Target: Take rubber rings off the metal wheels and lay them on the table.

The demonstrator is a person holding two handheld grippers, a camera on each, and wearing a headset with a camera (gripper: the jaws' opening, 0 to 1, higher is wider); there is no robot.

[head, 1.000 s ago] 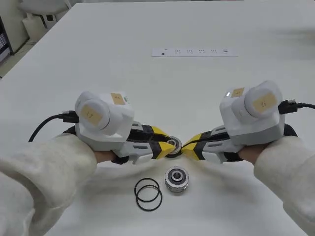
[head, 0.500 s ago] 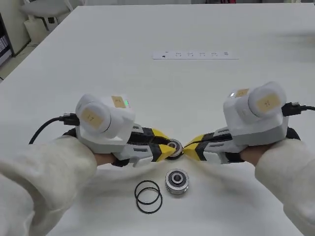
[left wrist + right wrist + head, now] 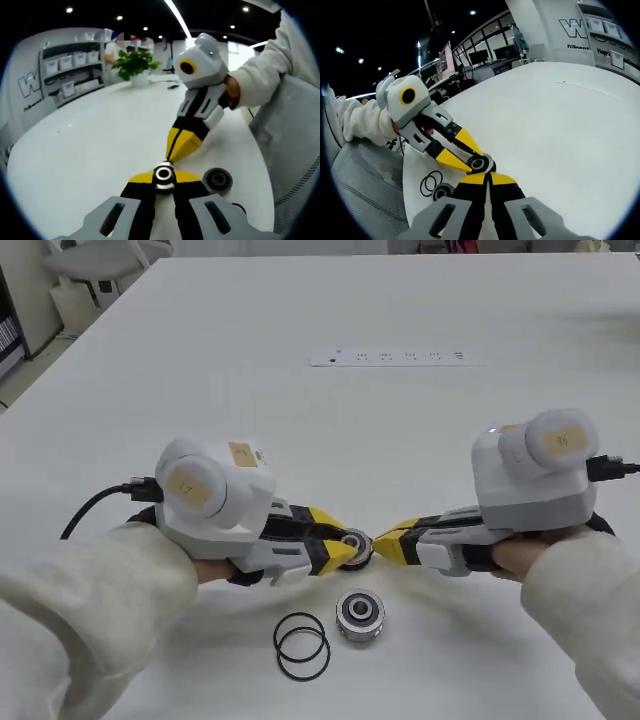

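My left gripper [image 3: 347,544] is shut on a small metal wheel [image 3: 355,543], held just above the white table [image 3: 400,440]. In the left gripper view the wheel [image 3: 164,174] sits upright between my yellow jaw tips [image 3: 164,177]. My right gripper [image 3: 379,537] comes in from the right, its jaws pressed together at the wheel's rim, on the black rubber ring there. The right gripper view shows the wheel [image 3: 481,163] just past my shut tips [image 3: 488,174]. A second wheel [image 3: 359,611] lies flat on the table, with two black rubber rings [image 3: 302,645] beside it.
A white strip with printed marks [image 3: 398,358] lies farther back on the table. A black cable [image 3: 95,505] trails from the left gripper. Chairs [image 3: 95,255] stand beyond the far left corner. The person's white sleeves [image 3: 90,610] cover the near edge.
The right hand has shifted a little to the right and its body has turned. Both grippers' tips stay at the held wheel. The wheel and rings on the table have not moved.
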